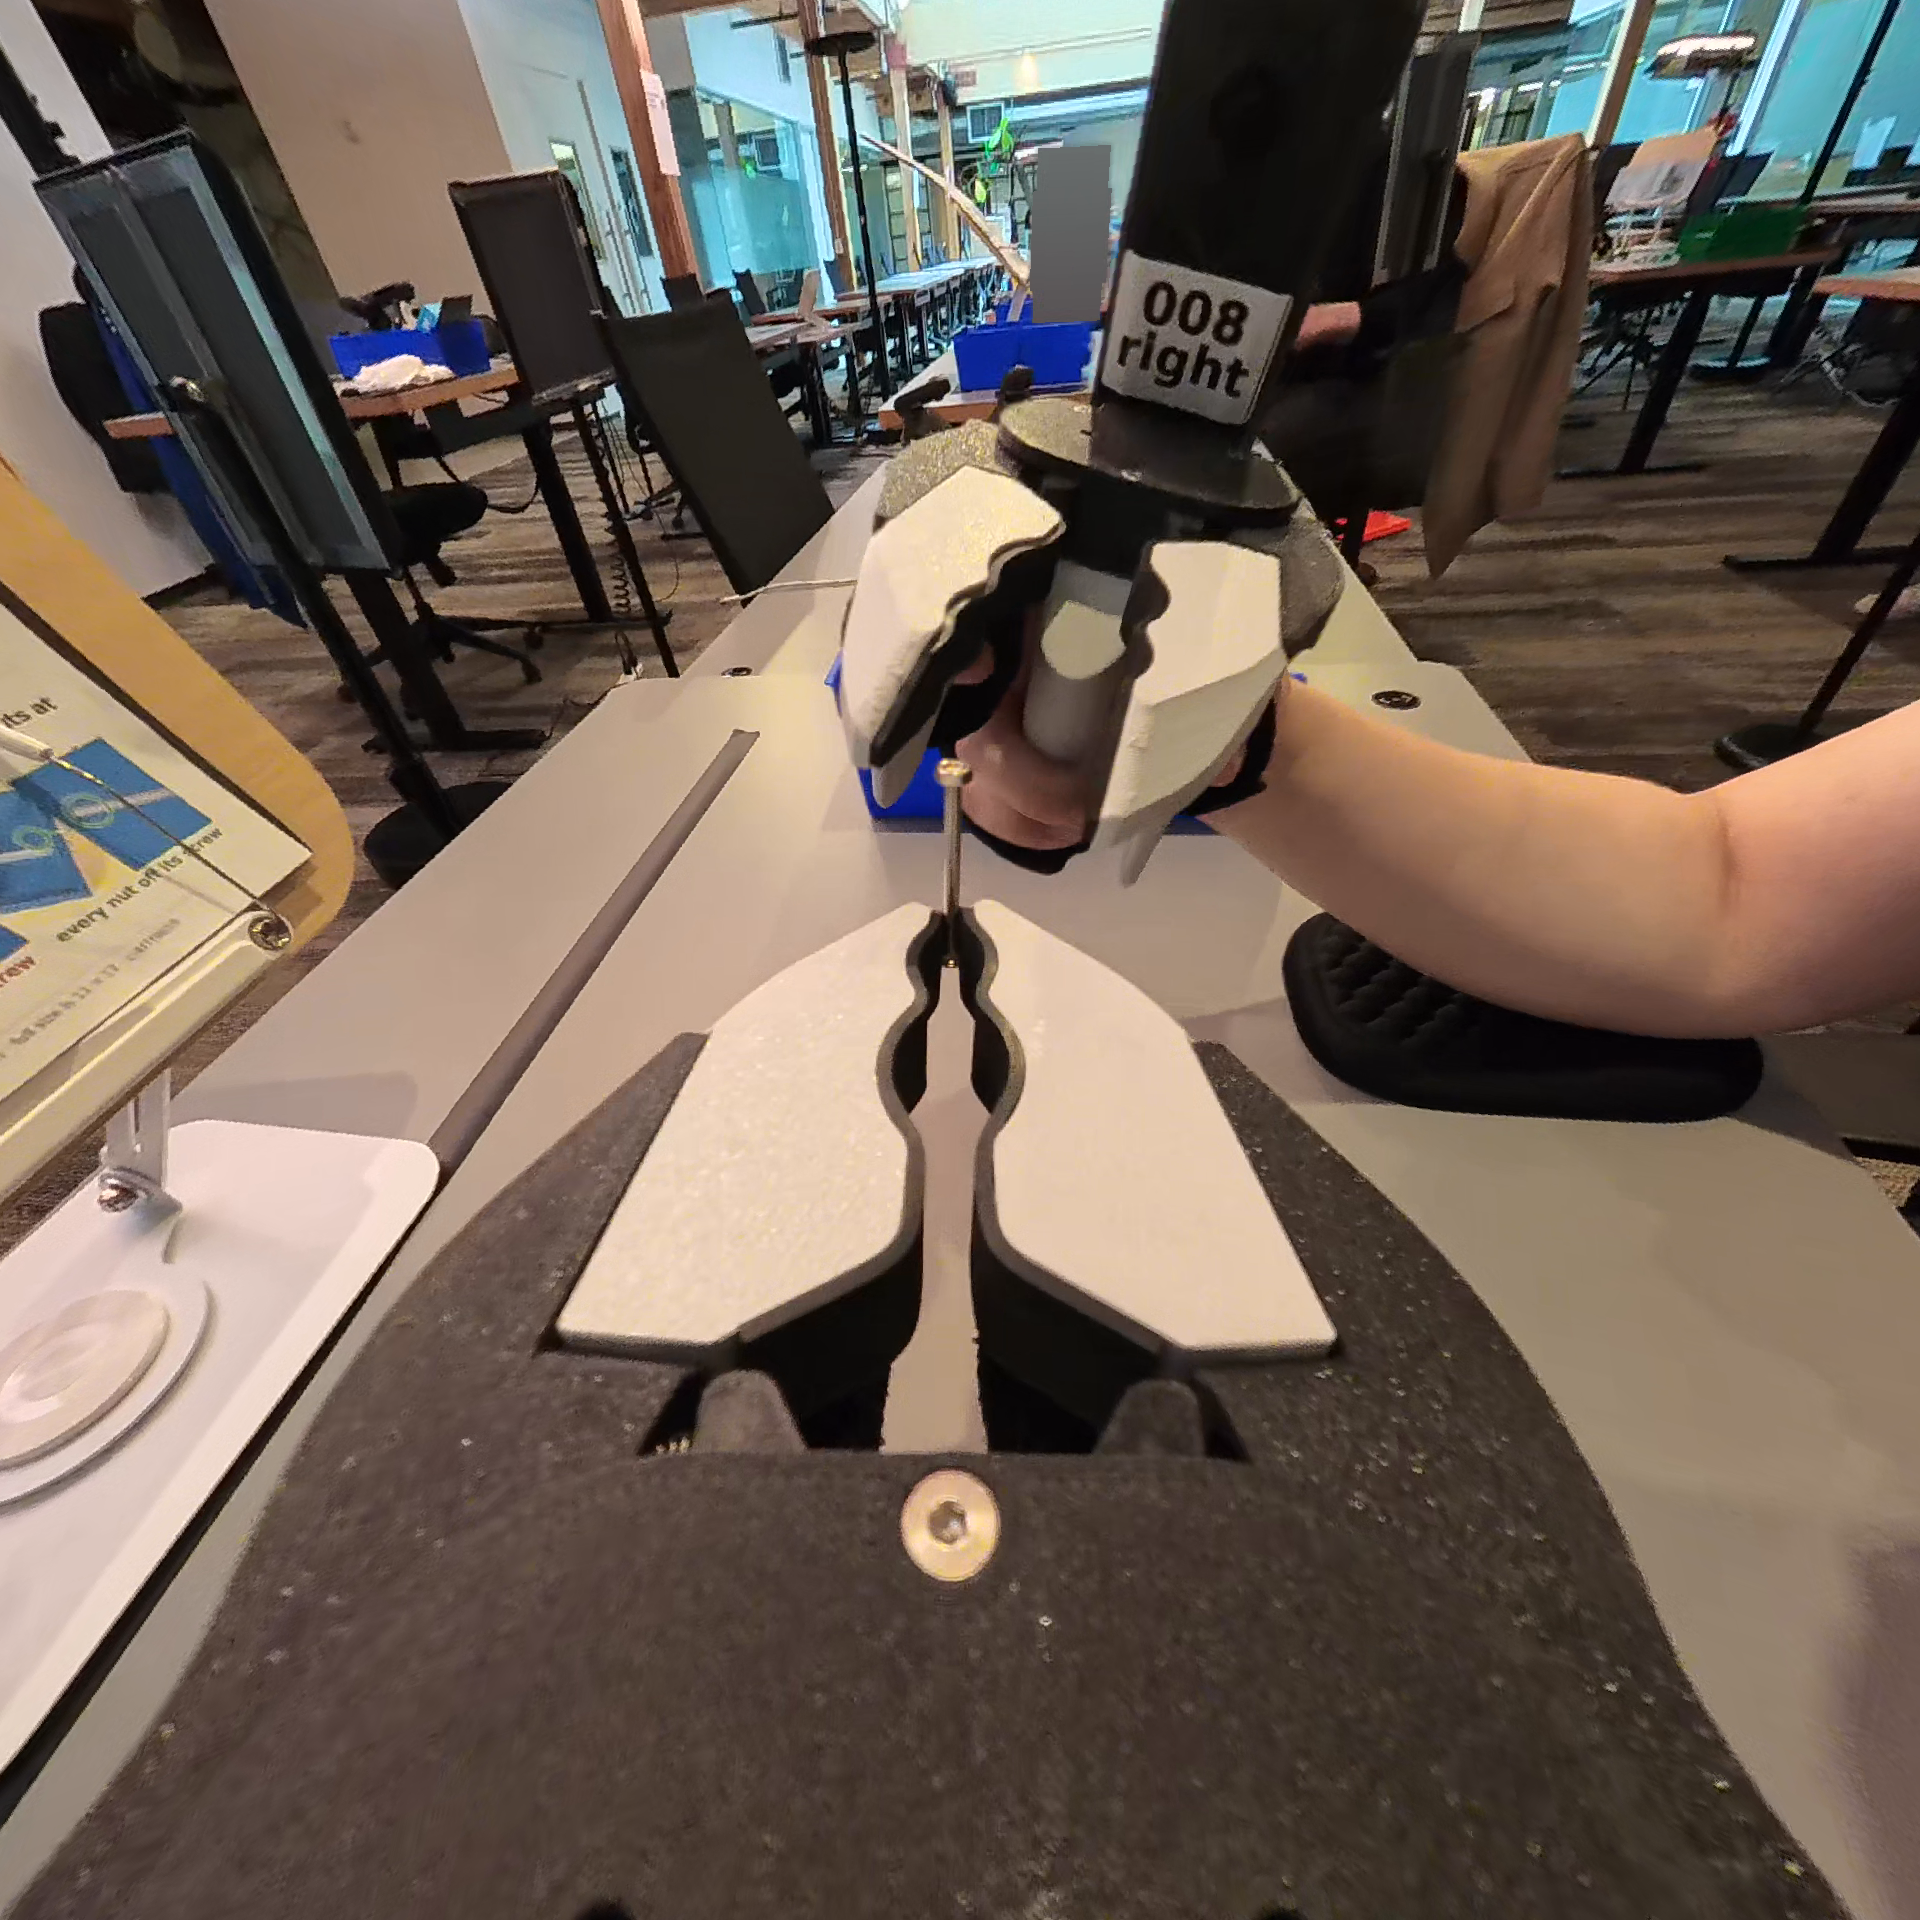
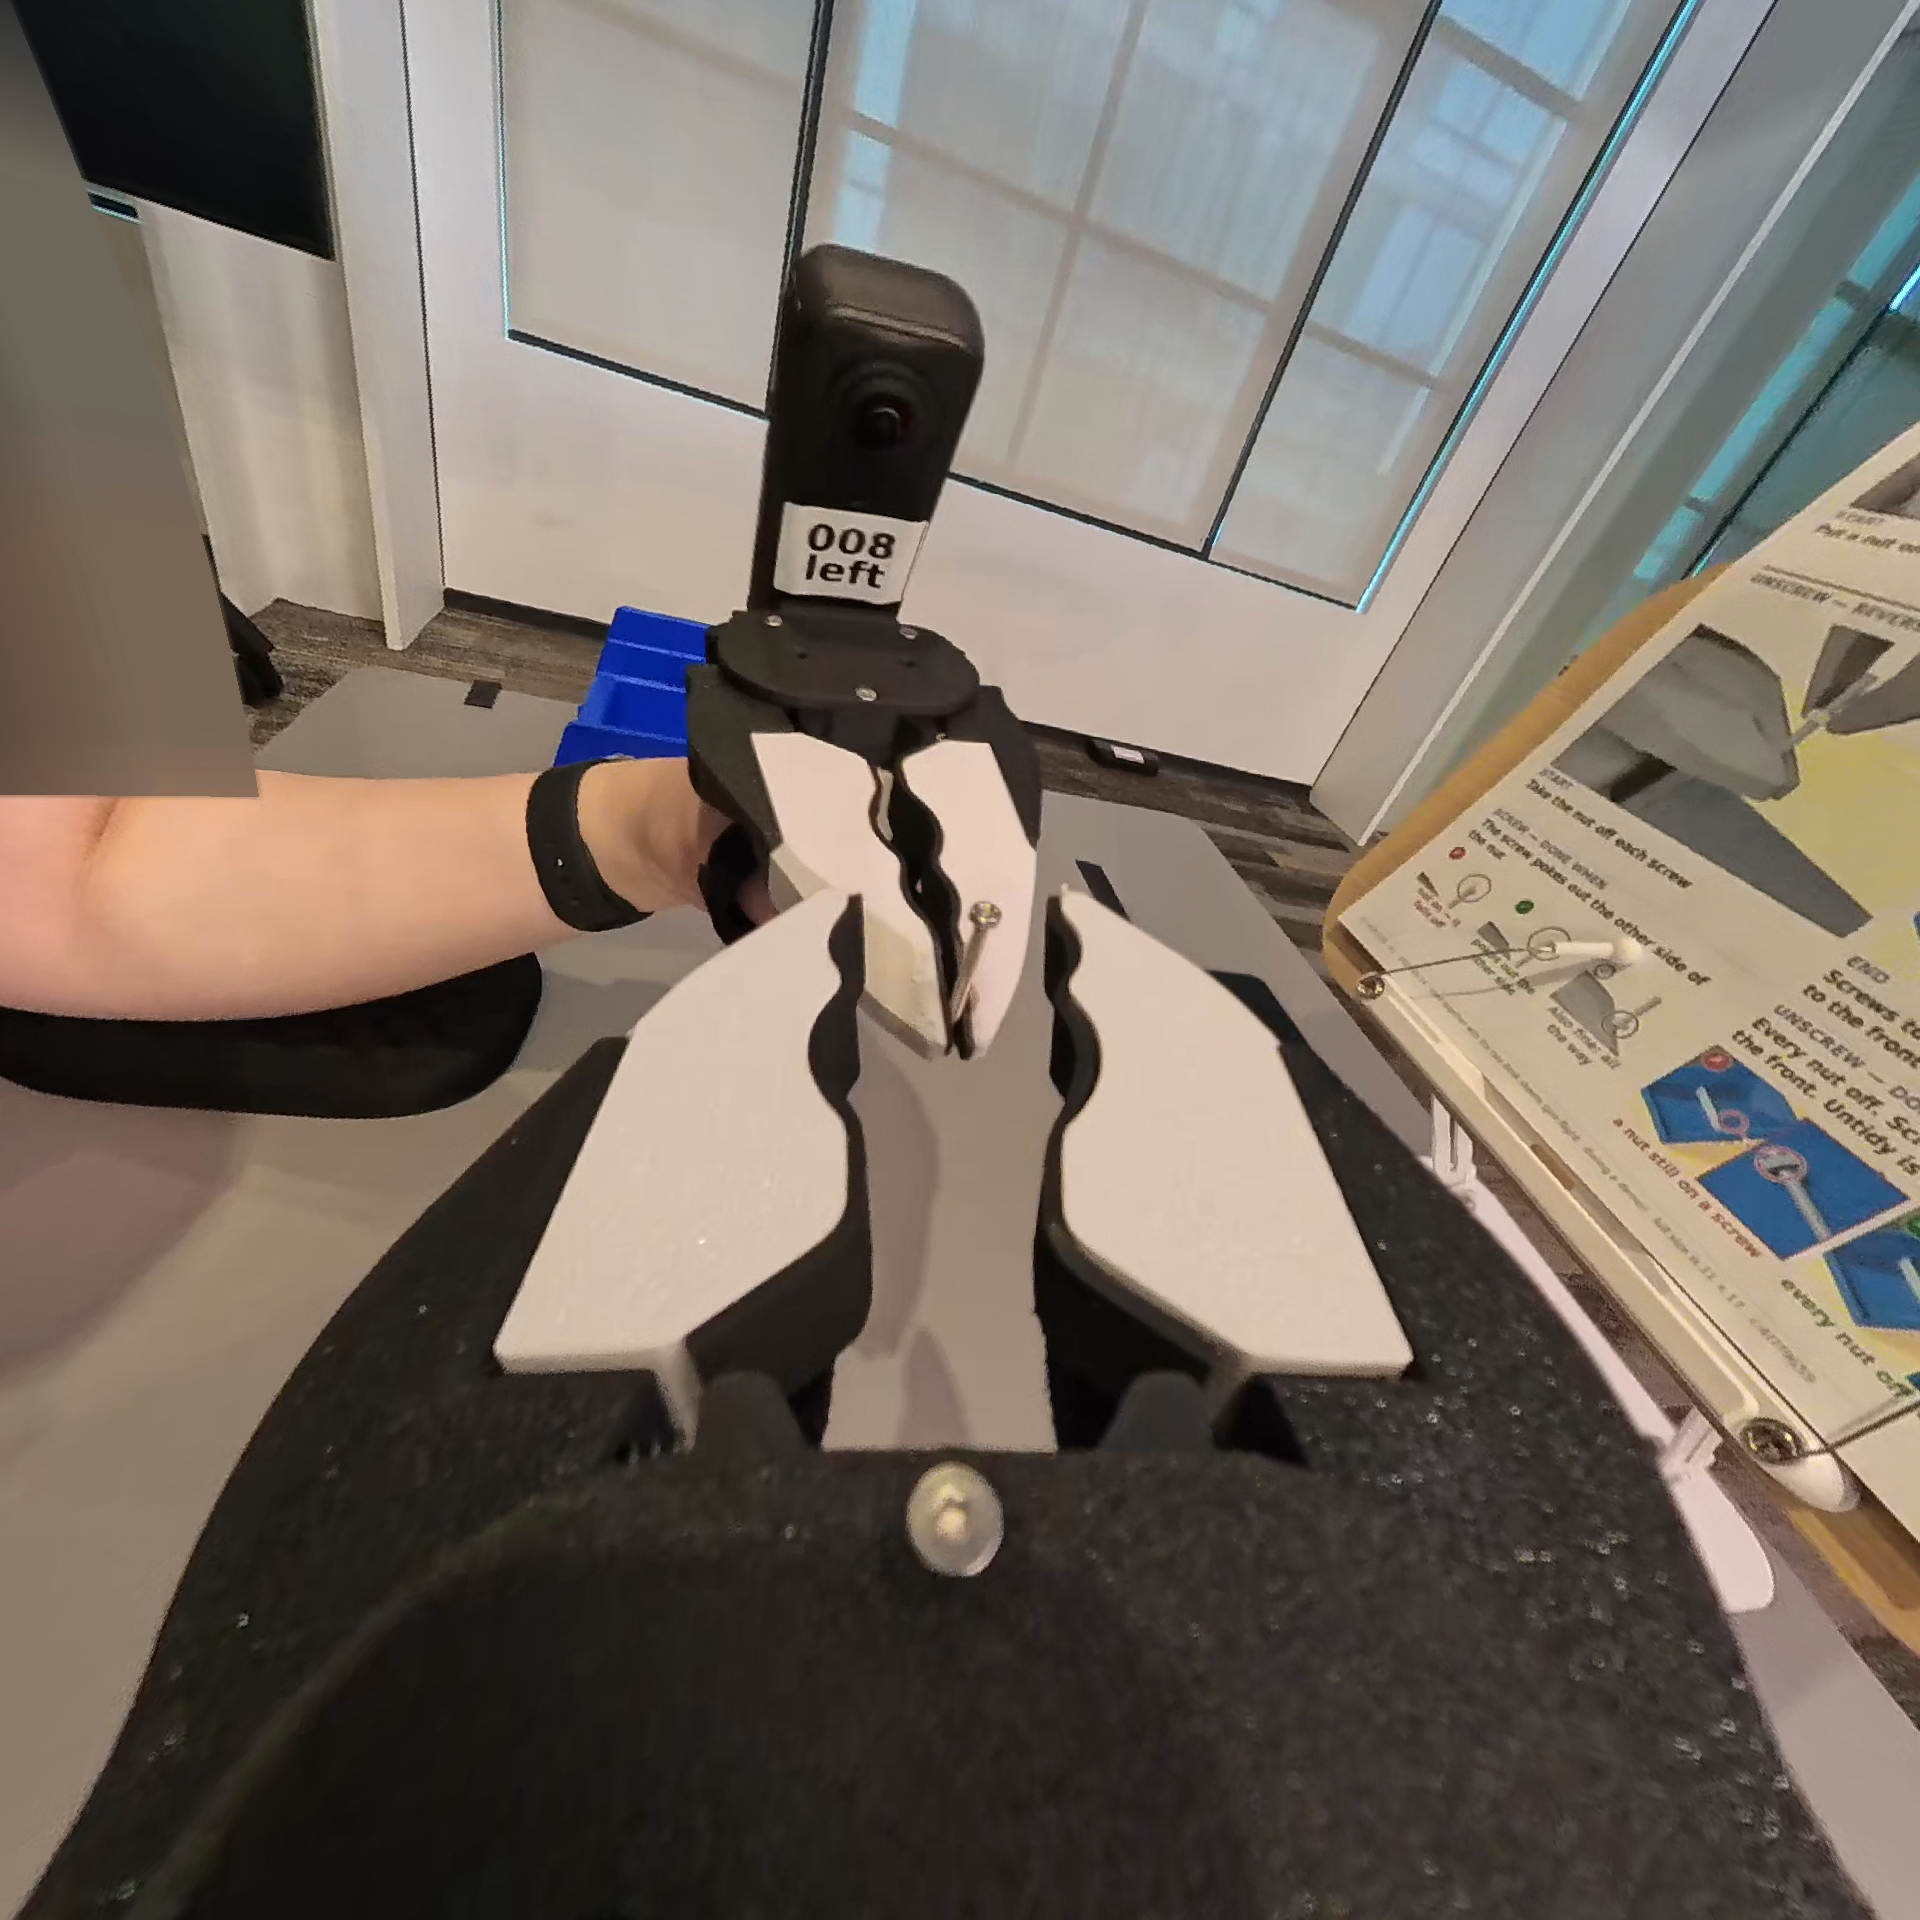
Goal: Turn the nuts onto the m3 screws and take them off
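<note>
Left gripper (image 1: 951, 914): fingers closed on the lower end of a thin metal screw (image 1: 951, 831). Both pads press the shank. The screw stands nearly upright, head on top, tip pinched at the fingertips; from the right wrist view it leans a little, head (image 2: 985, 914) away from the tips.

Right gripper (image 2: 951, 914): fingers open, nothing between the pads. From its own view the fingers stand either side of the left gripper's tips and the screw, clear of both. From the left wrist view it hangs above and just behind the screw head, fingers (image 1: 935, 644) spread and pointing down, not touching the screw.

Each gripper is held by a hand (image 1: 1023, 779); the right forearm rests on a black pad (image 1: 1507, 1049) on the grey worktop (image 1: 727, 935). A second black pad (image 2: 260, 1039) lies under the left forearm.

Around: blue bin (image 1: 883, 800) on the worktop behind the right gripper; blue bins (image 2: 623, 686) behind the left hand. An instruction board (image 2: 1662, 987) on a white stand (image 1: 208, 1247) sits at the left side of the worktop. Beyond lie office desks, chairs and windows.
</note>
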A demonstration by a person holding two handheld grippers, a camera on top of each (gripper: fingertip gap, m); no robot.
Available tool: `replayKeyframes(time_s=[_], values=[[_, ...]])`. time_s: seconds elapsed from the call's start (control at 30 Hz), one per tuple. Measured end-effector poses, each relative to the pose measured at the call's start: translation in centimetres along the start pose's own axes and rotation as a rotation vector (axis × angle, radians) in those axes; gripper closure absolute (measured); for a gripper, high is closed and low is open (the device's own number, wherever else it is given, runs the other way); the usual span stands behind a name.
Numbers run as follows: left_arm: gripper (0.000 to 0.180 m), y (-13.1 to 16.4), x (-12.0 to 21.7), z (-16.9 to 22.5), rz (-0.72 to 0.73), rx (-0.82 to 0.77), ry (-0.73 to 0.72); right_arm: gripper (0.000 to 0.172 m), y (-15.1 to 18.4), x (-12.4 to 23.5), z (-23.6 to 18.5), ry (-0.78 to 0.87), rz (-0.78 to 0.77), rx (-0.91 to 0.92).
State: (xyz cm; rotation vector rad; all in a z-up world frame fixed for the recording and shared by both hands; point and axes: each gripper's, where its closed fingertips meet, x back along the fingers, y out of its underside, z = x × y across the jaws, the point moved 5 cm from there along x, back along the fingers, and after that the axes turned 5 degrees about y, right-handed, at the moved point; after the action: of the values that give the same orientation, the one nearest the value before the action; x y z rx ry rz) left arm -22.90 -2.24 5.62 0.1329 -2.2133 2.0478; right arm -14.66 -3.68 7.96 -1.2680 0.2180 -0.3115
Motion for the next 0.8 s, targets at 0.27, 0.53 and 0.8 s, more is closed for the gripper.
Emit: replayKeyframes(time_s=[0.27,0.53,0.8], values=[[0.178,-0.04,-0.14,0.15,0.001,-0.004,0.008,0.139,-0.14,-0.69,-0.65,-0.030,0.019,-0.006],[0.178,-0.27,0.13,0.11,0.017,-0.001,0.004,0.139,0.01,-0.66,-0.72,-0.037,0.006,0.002],[0.178,-0.09,0.49,-0.21,0.015,0.013,-0.004,0.140,0.19,-0.22,-0.28,-0.009,-0.015,0.019]])
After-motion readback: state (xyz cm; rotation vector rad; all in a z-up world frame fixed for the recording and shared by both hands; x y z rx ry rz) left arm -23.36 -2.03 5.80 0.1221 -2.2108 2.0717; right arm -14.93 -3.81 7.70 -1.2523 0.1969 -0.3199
